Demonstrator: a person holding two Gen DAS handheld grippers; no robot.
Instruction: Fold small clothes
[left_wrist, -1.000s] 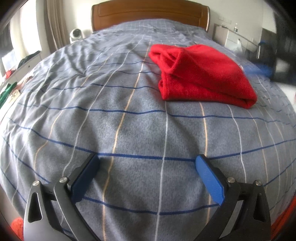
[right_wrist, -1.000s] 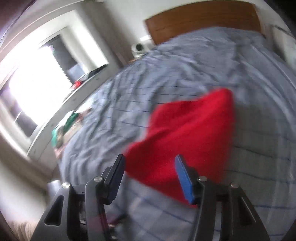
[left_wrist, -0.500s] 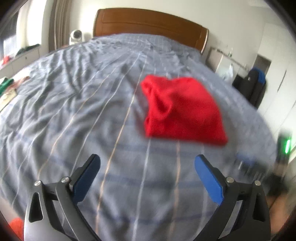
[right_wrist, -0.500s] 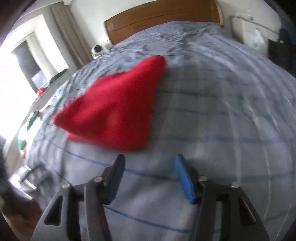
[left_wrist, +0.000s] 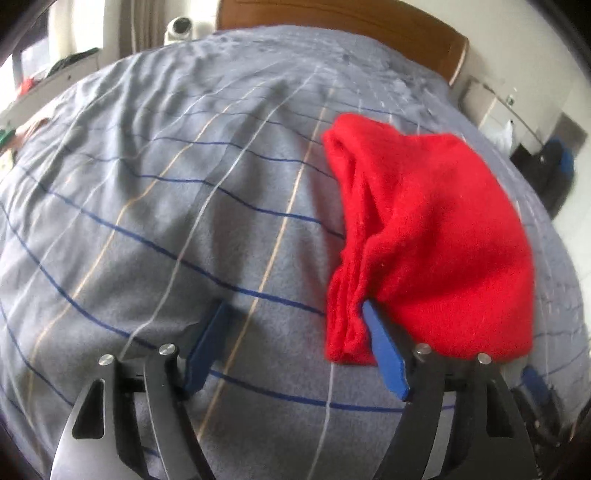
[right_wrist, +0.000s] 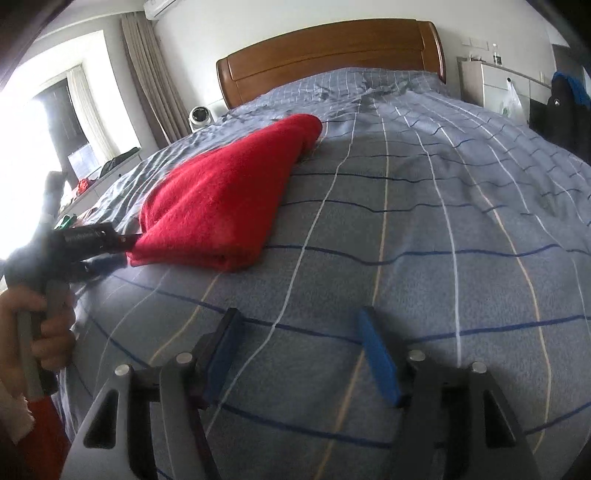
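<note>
A folded red garment (left_wrist: 436, 236) lies on the grey striped bedspread (left_wrist: 166, 221). My left gripper (left_wrist: 295, 336) is open, low over the bed at the garment's near left corner. Its right finger (left_wrist: 384, 354) touches or slips under the garment's edge; its left finger rests on bare bedspread. In the right wrist view the garment (right_wrist: 221, 195) lies to the left and further off. My right gripper (right_wrist: 299, 354) is open and empty over bare bedspread (right_wrist: 424, 221). The left gripper's body shows at that view's left edge (right_wrist: 81, 243), at the garment's corner, held by a hand.
A wooden headboard (right_wrist: 332, 55) stands at the far end of the bed. A small white camera or fan (right_wrist: 201, 116) stands beside it. A shelf with clutter (right_wrist: 85, 184) runs along the left wall. A white cabinet and dark bags (right_wrist: 517, 92) stand at the right.
My left gripper has moved in to the garment's near corner, and its fingers stand closer together. My right gripper has swung away from the garment to bare bedspread on its right.
</note>
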